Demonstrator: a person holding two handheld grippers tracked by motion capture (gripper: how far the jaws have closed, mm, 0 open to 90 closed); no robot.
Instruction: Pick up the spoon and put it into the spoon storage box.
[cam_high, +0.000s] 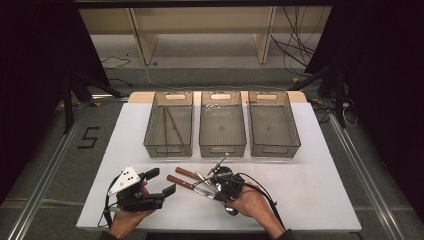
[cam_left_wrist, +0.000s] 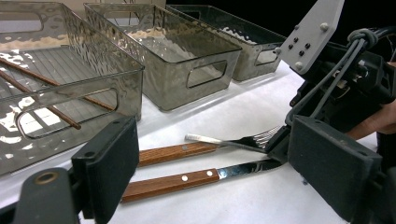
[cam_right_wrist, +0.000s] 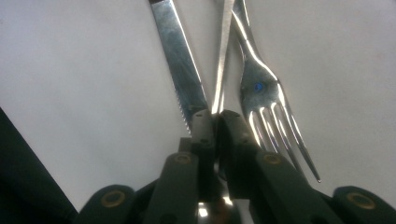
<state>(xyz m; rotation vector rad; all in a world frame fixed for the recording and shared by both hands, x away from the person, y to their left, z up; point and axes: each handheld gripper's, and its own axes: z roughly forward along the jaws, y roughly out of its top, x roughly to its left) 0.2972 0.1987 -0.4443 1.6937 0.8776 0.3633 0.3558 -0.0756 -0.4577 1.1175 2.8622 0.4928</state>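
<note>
Two wood-handled knives and a steel fork lie crossed on the white table near its front edge. My right gripper is down over the blades, and in the right gripper view its jaws pinch a thin steel blade seen edge-on. A serrated knife blade lies just left of the jaws and the fork just right. My left gripper hovers left of the knife handles, jaws wide apart and holding nothing.
Three clear grey bins stand in a row behind the cutlery: the left bin holds two brown chopsticks, while the middle bin and the right bin look bare. A spoon bowl pokes out under the right hand.
</note>
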